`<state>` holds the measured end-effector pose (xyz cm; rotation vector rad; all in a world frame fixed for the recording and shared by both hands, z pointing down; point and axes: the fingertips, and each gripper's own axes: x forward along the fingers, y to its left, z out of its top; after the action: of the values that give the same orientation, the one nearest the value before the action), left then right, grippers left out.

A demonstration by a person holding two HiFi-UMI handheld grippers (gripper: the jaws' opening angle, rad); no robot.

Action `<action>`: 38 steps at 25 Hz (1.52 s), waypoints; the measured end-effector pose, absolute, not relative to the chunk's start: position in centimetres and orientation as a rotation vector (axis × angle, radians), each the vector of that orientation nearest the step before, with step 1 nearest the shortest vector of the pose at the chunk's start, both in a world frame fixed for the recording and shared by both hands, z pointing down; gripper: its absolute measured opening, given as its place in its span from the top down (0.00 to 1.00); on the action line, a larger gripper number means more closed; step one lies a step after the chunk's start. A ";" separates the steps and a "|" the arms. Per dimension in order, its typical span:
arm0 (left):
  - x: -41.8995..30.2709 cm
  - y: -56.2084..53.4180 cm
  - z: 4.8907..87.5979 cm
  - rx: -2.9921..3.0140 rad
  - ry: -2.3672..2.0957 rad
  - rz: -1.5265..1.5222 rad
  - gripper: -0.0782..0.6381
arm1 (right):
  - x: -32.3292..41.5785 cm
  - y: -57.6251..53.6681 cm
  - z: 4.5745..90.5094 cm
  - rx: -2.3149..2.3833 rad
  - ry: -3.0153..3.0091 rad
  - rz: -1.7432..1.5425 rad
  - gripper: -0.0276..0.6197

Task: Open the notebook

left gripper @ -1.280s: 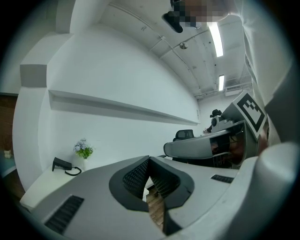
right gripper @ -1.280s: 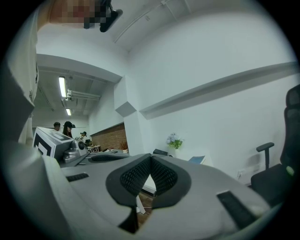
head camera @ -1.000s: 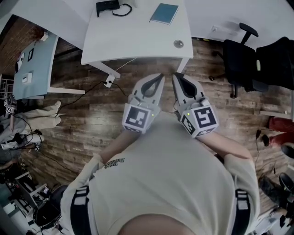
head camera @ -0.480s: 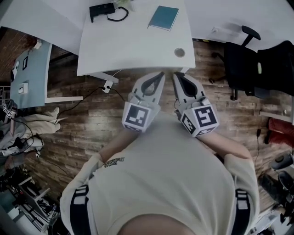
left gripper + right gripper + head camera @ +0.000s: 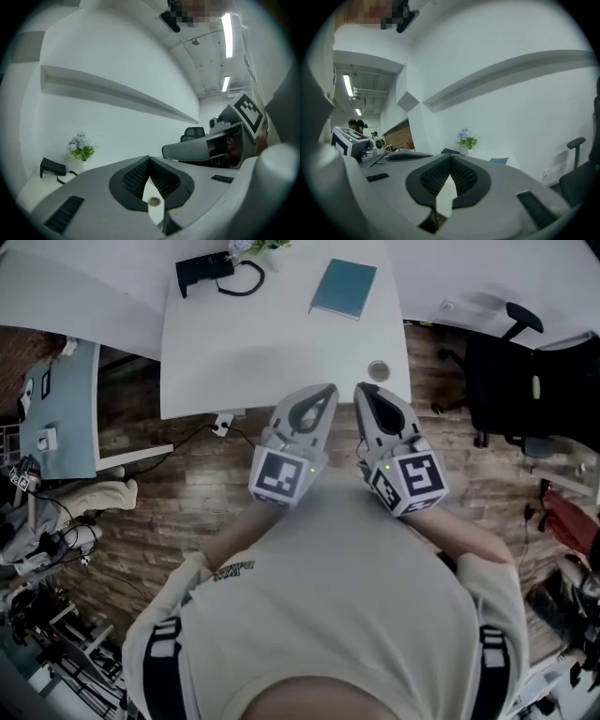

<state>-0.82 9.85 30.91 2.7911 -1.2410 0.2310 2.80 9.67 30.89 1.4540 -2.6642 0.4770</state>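
Head view: closed notebook (image 5: pixel 343 290) on table (image 5: pixel 262 343); plant (image 5: pixel 262 245) cut off.

On the surface (image 5: pixel 272 343), the notebook (image 5: pixel 343 289) lies far right, a corded device (image 5: pixel 204 270) far left, a plant (image 5: pixel 255 246) between them at the back edge.

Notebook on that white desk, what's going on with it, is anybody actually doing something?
A person holds a two-jaw gripper in each hand at the near edge of the white desk. The left gripper and right gripper are both shut and empty, side by side, pointing toward the desk. The teal notebook lies closed on the desk's far side, well beyond the grippers and untouched. Opening it has not begun.
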 end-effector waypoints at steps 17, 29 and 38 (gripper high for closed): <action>-4.4 -1.8 30.1 2.814 -1.089 0.203 0.87 | -1.0 -1.8 30.1 1.594 -2.559 0.500 0.95; -4.9 -5.5 30.3 2.801 -1.089 0.205 0.87 | -1.6 -5.2 30.6 1.588 -2.530 0.512 0.95; -3.6 -6.8 30.9 2.746 -1.123 0.237 0.87 | 0.1 -6.5 32.0 1.553 -2.518 0.574 0.95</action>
<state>-3.65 -6.80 30.90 2.7456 -1.1233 0.2366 0.08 -6.50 31.99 1.5533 -2.5182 0.5743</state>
